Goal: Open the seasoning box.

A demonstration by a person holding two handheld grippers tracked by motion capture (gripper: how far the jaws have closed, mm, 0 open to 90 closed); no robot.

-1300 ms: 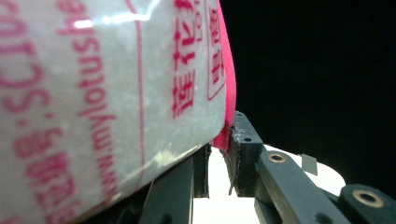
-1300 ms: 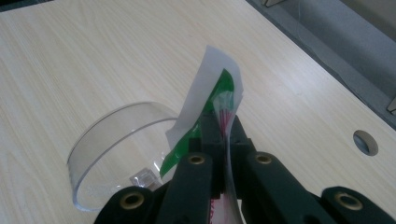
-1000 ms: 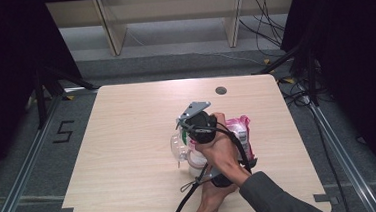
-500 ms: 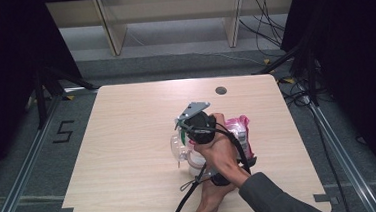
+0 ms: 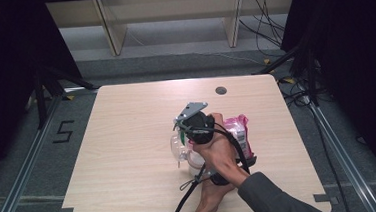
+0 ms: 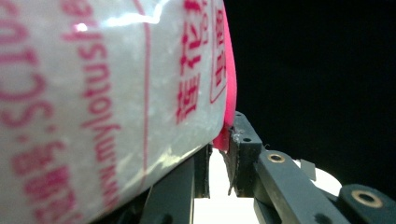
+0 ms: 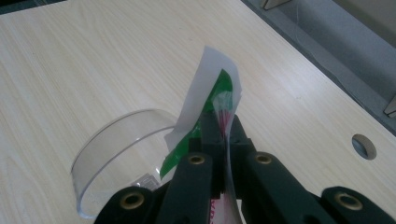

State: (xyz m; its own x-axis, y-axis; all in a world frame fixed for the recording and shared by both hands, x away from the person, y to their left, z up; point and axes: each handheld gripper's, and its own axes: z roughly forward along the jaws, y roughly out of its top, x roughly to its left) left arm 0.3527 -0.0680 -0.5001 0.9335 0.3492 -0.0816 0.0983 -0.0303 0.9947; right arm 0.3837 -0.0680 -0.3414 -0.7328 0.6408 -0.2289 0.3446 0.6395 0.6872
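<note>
Nothing moved; packet (image 7: 212,100) upright

Both grippers are showing black jaws with brass-coloured screws at the joints. In the high view the right gripper (image 5: 180,131) is wearing a grey three-cornered plate on its black body, a black cable (image 5: 183,204) is trailing off it, and a grey sleeve (image 5: 275,200) is covering the forearm.

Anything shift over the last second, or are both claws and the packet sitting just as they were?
Nothing visibly moved. From above, the hand and the claw it holds sit where they were, over the clear cup with the pink packet beside it. The right claw is pinching a green-and-white wrapper; the left claw grips the pink packet's edge.
</note>
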